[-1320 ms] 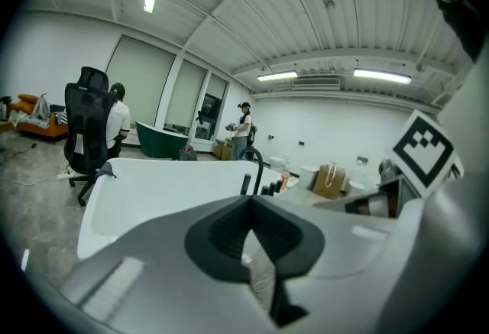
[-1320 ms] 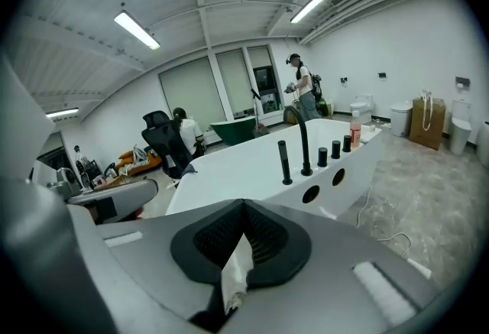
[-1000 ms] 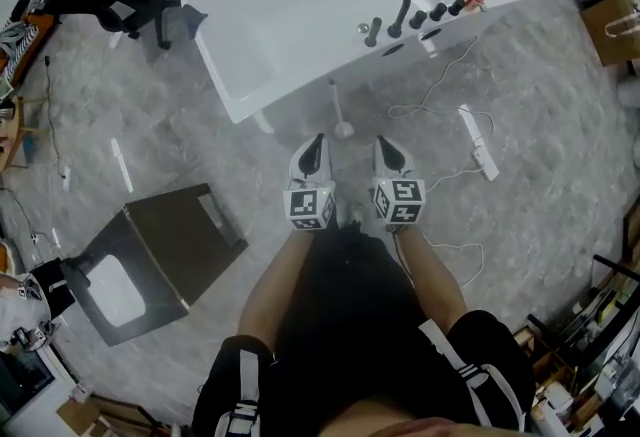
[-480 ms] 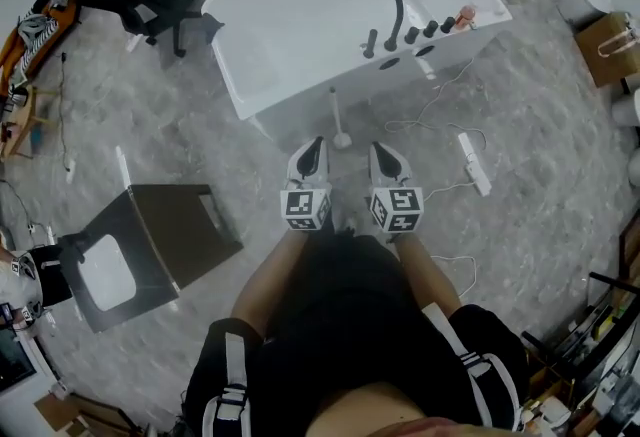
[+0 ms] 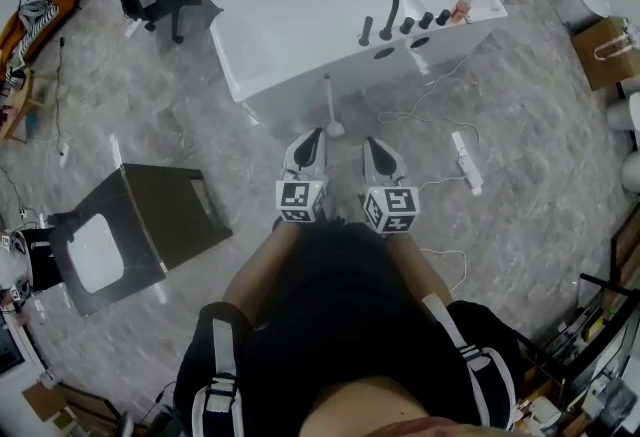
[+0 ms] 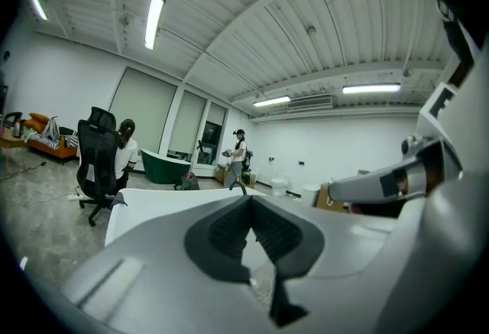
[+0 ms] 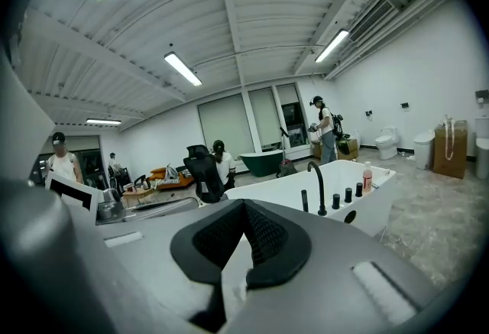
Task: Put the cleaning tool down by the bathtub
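Fingers [image 6: 226, 230] pressed together, empty, on both grippers: left gripper [image 5: 316, 136], right gripper [image 5: 369, 141]. One cleaning tool [image 5: 328, 105] upright on floor [image 5: 530, 125], against one bathtub [image 5: 290, 25], apart from grippers.

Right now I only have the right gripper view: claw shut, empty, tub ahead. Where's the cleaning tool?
Observer: Head view shows the cleaning tool standing head-down beside the bathtub, just ahead of the claws. Neither claw touches it.
Operator: Left claw?
Observer: The left claw is shut with nothing between its jaws.
Operator: Anything near my side?
Observer: A white power strip with its cable lies to the right of the right claw.
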The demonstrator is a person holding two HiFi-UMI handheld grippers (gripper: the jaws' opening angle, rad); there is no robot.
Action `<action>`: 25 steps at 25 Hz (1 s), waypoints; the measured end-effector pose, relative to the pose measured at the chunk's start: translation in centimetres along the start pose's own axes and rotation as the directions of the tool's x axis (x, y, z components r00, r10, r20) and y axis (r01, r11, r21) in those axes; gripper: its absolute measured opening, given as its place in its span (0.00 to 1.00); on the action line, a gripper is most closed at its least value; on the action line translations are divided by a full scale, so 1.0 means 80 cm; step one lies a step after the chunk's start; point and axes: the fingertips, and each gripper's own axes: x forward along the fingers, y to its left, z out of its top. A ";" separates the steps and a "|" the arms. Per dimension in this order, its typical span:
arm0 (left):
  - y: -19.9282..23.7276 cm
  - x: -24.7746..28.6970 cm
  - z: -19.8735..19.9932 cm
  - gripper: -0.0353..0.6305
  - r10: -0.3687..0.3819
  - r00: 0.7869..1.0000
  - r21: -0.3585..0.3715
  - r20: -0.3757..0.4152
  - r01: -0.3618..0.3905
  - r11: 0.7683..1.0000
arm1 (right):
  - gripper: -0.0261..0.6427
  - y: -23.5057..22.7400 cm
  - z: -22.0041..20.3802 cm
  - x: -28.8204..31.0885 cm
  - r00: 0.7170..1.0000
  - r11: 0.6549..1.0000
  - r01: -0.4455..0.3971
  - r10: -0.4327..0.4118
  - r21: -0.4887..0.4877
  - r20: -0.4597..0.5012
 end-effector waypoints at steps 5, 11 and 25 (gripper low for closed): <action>-0.009 -0.010 0.000 0.07 -0.001 1.000 0.006 0.002 0.001 1.000 | 0.04 0.004 0.001 -0.015 1.000 0.999 0.000 0.000 -0.034 0.004; -0.015 -0.010 -0.003 0.07 -0.002 1.000 0.010 0.011 0.002 1.000 | 0.03 0.002 -0.001 -0.022 1.000 0.999 -0.011 0.012 -0.036 0.009; -0.015 -0.012 0.012 0.07 0.009 1.000 0.023 0.029 -0.010 1.000 | 0.04 0.002 0.003 -0.024 1.000 0.999 -0.014 0.015 -0.042 0.020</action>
